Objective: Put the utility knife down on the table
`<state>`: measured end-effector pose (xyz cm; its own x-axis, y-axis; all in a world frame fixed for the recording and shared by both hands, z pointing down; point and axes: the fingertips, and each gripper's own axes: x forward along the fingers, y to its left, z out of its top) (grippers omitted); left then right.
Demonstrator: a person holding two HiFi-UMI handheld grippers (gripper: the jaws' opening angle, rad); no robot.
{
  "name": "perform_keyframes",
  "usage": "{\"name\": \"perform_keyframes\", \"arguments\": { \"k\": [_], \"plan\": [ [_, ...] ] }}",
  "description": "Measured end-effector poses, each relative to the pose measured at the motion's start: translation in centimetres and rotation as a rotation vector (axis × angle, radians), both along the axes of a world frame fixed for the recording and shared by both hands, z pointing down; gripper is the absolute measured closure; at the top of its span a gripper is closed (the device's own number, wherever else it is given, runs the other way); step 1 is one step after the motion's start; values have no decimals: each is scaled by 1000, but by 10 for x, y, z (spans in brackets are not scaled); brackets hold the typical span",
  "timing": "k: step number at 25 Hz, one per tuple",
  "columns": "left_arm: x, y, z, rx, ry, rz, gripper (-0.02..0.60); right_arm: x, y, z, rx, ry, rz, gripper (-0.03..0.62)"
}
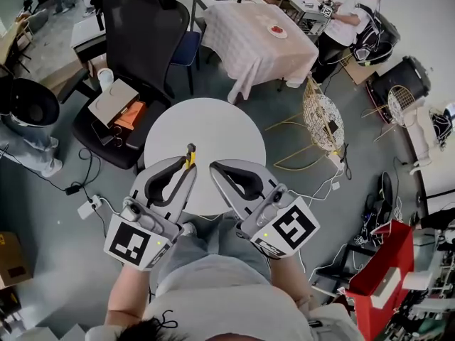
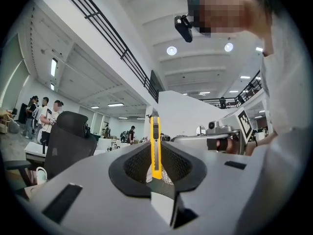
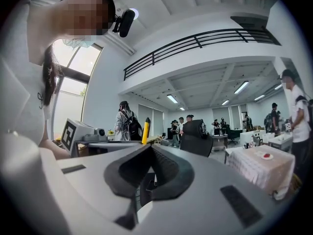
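Observation:
A yellow utility knife (image 1: pixel 190 155) sticks up from my left gripper (image 1: pixel 190 165), which is shut on its lower end. In the left gripper view the knife (image 2: pixel 155 146) stands upright between the closed jaws, its dark tip pointing up. Both grippers hover over the near edge of the round white table (image 1: pixel 206 130), above the person's lap. My right gripper (image 1: pixel 214 166) is just to the right of the left one, shut, with nothing in it. In the right gripper view the jaws (image 3: pixel 150 146) meet at the tips, and the knife (image 3: pixel 145 130) shows beyond them to the left.
A black office chair (image 1: pixel 142 27) stands behind the table on the left, with a cardboard box (image 1: pixel 114 101) on a lower seat. A gold wire chair (image 1: pixel 323 119) stands to the right. A cloth-covered table (image 1: pixel 259 38) is farther back. Cables (image 1: pixel 320 183) lie on the floor.

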<state>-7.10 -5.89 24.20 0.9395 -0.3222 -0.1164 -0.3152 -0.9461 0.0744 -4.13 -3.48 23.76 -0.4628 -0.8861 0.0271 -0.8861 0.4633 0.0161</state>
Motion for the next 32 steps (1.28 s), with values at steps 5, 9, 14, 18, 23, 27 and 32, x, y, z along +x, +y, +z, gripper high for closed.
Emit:
{"name": "perform_keyframes", "arguments": {
  "k": [5, 9, 14, 18, 23, 27, 32],
  "plan": [
    [9, -14, 6, -24, -12, -71, 515, 12, -16, 5, -16, 6, -68, 586],
    [22, -21, 14, -39, -31, -134, 515, 25, -28, 11, -31, 9, -135, 586],
    [39, -28, 31, -71, -66, -217, 515, 44, -41, 22, -35, 22, -206, 586],
    [58, -29, 53, -113, -114, -279, 515, 63, -44, 34, -47, 12, -267, 586],
    [82, -34, 87, -163, -182, -347, 515, 86, -49, 52, -84, -23, -328, 586],
    [98, -39, 124, -217, -262, -381, 515, 103, -52, 65, -111, -41, -354, 586],
    [112, -42, 183, -289, -377, -390, 515, 116, -52, 85, -154, -59, -365, 586]
  ]
}}
